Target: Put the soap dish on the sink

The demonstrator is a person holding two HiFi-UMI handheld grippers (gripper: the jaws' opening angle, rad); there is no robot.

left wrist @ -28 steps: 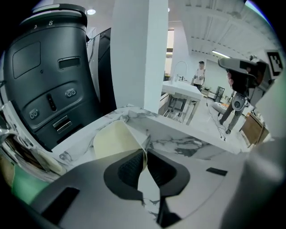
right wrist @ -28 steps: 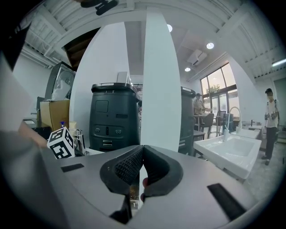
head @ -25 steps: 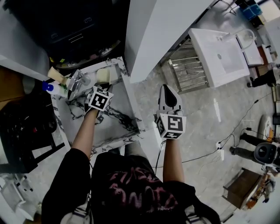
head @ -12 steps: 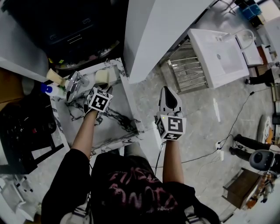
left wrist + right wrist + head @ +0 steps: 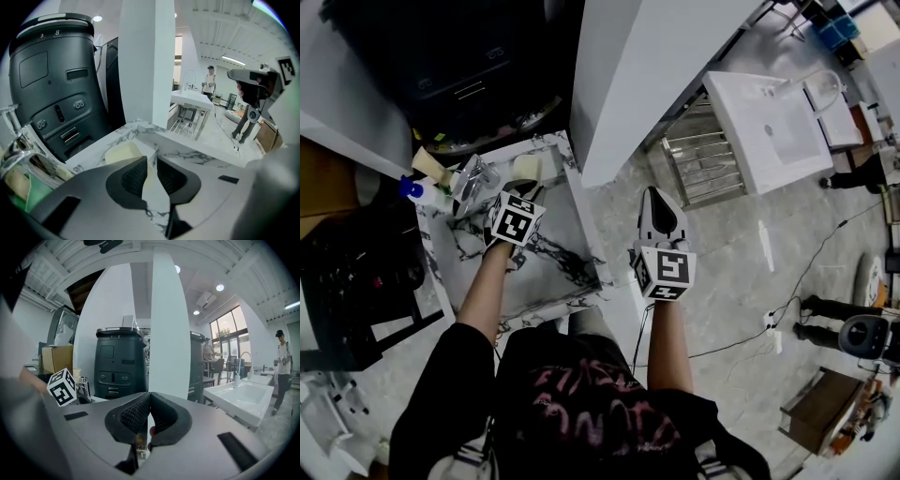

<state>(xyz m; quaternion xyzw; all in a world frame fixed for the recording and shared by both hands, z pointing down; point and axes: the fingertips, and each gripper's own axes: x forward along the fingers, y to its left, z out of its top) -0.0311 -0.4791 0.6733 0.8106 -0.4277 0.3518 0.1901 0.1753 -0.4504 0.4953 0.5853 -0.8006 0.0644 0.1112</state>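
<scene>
Little has changed: the soap dish (image 5: 525, 169) stays flat at the sink (image 5: 555, 246) back edge. The left gripper (image 5: 147, 158) fingers are slightly apart at its corner, so it looks placed. The right gripper (image 5: 149, 395) is closed and empty.

The near and middle of the marbled sink surface (image 5: 553, 272) lie bare, open from the front and from above. Its far edge is crowded: a tap (image 5: 472, 175) and bottles (image 5: 427, 194) at the far left, the soap dish (image 5: 528, 167) in the far right corner, a dark machine (image 5: 478, 66) rising just behind. A white pillar (image 5: 647, 75) walls that right corner; open floor (image 5: 741, 272) lies beyond it.
</scene>
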